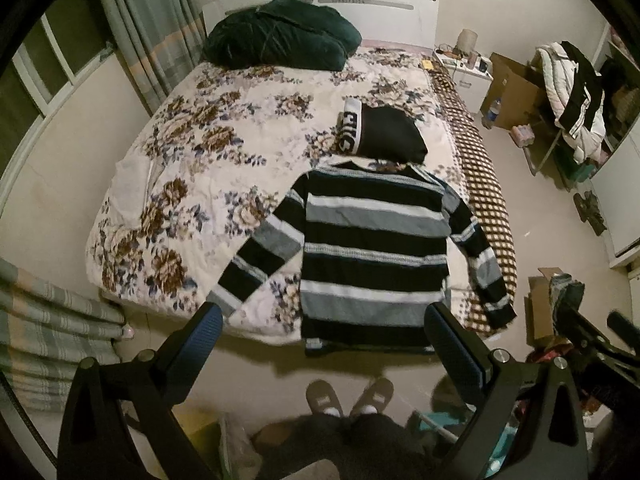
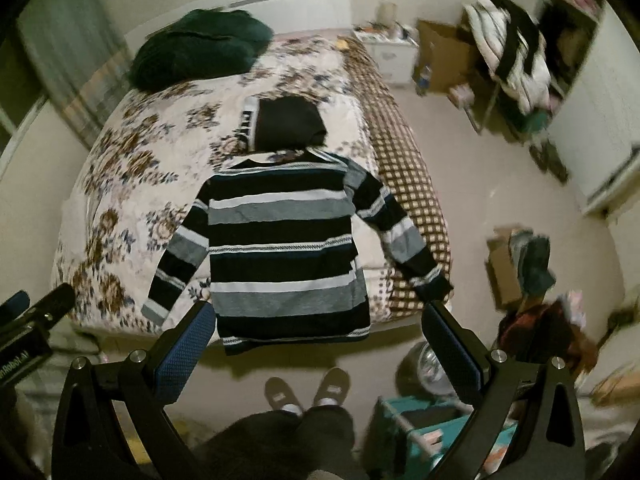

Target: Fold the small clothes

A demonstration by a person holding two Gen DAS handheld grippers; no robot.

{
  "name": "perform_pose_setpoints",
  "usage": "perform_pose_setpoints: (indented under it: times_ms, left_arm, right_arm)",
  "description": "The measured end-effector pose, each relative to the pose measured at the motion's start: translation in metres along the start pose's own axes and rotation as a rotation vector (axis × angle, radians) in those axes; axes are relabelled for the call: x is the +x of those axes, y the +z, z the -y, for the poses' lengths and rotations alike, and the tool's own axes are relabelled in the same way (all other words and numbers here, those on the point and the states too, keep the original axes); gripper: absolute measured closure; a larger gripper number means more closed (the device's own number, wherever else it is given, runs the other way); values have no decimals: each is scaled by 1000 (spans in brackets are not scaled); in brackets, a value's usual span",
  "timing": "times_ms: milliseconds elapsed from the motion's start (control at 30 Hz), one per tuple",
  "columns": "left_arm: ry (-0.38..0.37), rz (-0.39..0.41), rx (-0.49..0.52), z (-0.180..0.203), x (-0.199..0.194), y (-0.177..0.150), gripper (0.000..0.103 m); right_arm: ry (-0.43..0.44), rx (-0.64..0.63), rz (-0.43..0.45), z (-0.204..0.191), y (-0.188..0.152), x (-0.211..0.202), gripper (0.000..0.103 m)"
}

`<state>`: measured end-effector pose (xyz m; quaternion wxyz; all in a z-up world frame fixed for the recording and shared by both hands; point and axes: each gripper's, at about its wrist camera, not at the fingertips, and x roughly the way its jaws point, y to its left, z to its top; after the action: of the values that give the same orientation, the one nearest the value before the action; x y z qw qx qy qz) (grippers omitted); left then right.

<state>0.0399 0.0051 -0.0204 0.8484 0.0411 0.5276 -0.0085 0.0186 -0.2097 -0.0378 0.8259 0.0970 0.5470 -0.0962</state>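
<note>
A black, grey and white striped sweater (image 1: pixel 372 256) lies flat on the floral bed cover (image 1: pixel 200 152), sleeves spread, hem hanging over the bed's near edge. It also shows in the right wrist view (image 2: pixel 284 256). A folded black garment with a white lettered band (image 1: pixel 380 132) lies just beyond its collar, seen too in the right wrist view (image 2: pixel 286 122). My left gripper (image 1: pixel 324 320) is open and empty, held above the hem. My right gripper (image 2: pixel 320 318) is open and empty, also above the hem.
A dark green bundle (image 1: pixel 280 36) lies at the headboard. A brown checked blanket (image 1: pixel 488 200) runs down the bed's right side. A nightstand (image 1: pixel 468 72), cardboard boxes (image 1: pixel 516 88) and a clothes-laden rack (image 1: pixel 576 100) stand at right. The person's feet (image 1: pixel 348 396) stand below the bed edge.
</note>
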Motion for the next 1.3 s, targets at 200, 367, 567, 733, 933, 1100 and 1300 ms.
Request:
perform_pose_setpoints:
  times_ms: [200, 367, 567, 733, 933, 1100, 1300]
  left_arm:
    - [24, 26, 62, 13, 64, 28, 0]
    - [27, -7, 112, 49, 135, 35, 0]
    - [47, -131, 131, 99, 234, 29, 0]
    - [59, -236, 139, 141, 327, 17, 0]
    - [72, -276, 183, 178, 414, 6, 0]
    - [59, -285, 218, 210, 467, -2, 0]
    - [53, -307, 289, 243, 509, -15, 0]
  right_arm:
    - [7, 262, -54, 70, -6, 81, 0]
    - [42, 580, -115, 157, -31, 184, 0]
    - [111, 1032, -156, 275, -92, 335, 0]
    - [110, 1275, -105, 339, -141, 443, 0]
    - [69, 1447, -70, 387, -187, 517, 0]
    - [-2, 1382, -12, 411, -185, 554, 4]
    - [3, 1323, -12, 417, -171, 593, 62]
